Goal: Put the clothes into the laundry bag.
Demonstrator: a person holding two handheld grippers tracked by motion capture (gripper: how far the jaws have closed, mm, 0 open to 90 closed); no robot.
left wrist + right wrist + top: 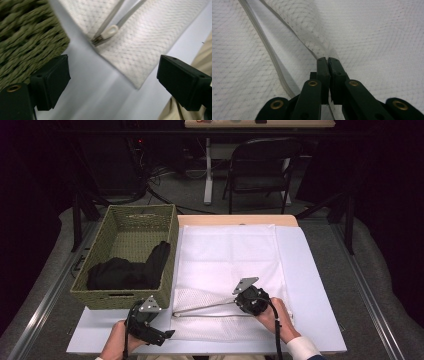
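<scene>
Pinching the upper zipper edge of the white mesh laundry bag [227,265] lying flat on the surface [310,270], the right claw [328,60] should lift gently to widen the opening, while the released left claw [112,77] steadies the zipper pull [109,32] corner beside the basket [100,240].

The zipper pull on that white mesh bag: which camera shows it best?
The left gripper view: the zipper pull sits close and sharp, where the two zipper tracks meet. The high view shows only a tiny point at the bag's corner. The right gripper view shows zipper tracks, no pull.
</scene>
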